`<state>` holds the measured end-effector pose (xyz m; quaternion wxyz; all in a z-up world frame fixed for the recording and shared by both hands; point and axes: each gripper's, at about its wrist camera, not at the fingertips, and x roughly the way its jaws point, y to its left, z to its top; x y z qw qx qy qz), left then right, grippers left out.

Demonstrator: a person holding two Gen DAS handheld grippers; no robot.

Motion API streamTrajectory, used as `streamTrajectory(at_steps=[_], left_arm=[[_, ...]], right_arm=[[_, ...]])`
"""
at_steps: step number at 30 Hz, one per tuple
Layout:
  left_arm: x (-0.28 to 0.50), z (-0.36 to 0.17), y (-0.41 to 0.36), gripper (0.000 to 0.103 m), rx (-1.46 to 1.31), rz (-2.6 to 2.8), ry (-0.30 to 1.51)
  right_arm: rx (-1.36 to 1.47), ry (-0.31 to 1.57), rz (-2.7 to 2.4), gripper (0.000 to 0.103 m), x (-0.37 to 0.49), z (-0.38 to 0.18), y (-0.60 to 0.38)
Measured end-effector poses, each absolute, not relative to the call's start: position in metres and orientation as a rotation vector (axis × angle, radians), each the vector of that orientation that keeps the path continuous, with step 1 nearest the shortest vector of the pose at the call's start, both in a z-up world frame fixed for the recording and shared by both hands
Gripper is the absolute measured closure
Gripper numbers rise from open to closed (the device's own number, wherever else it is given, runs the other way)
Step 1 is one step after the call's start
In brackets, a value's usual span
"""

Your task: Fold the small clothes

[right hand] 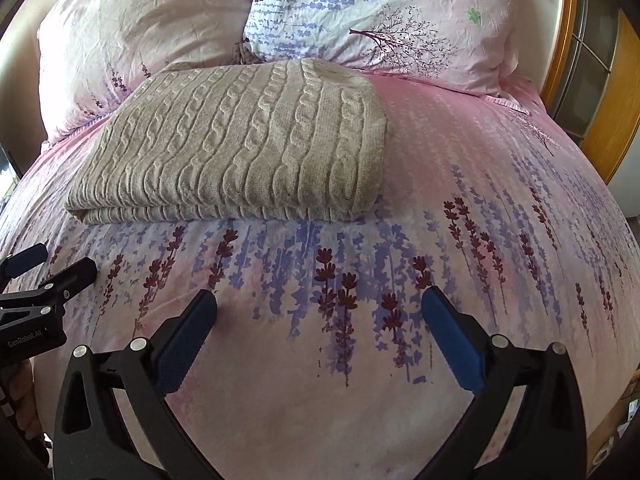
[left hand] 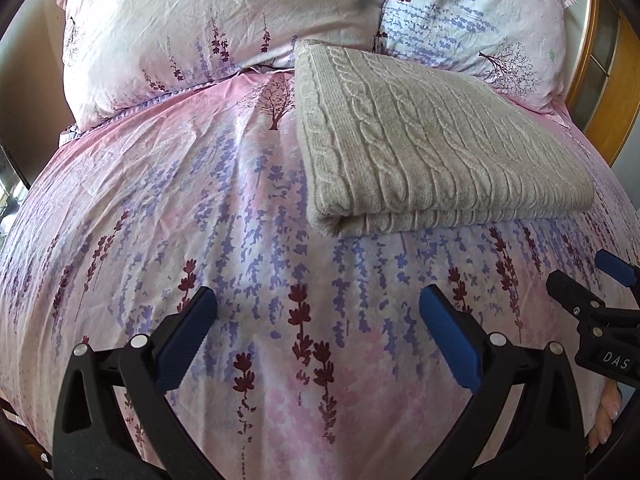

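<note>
With the knit sweater [left hand: 432, 140] apparently folded on the bed [left hand: 200, 208], keep left gripper [left hand: 318, 312] and right gripper [right hand: 320, 312] wide, empty, clear of it.

- The white letters "DAS" stand on the black body of the right tongs [left hand: 624, 276], at the right edge of the left wrist view. The word runs off the edge of the picture, so the rest of it cannot be read.
- The pale words "GenRobot.AI" stand on the black body of the left tongs [right hand: 48, 266], at the left edge of the right wrist view. The letters are small and a bit faint.
- No other words, numbers or signs can be read. The bed cover [right hand: 360, 360] shows only printed flowers and trees.
</note>
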<state>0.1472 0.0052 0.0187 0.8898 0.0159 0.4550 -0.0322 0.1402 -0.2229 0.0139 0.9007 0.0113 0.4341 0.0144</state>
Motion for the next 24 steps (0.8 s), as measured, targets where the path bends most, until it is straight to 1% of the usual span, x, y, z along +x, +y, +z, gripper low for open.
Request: streamTrajectory(at_steps=[24], left_arm=[[0.1486, 0.0179, 0.0057, 0.002, 0.034, -0.079, 0.943]], right_arm=[[0.026, 0.89, 0.029, 0.001, 0.1384, 0.0134, -0.2231]])
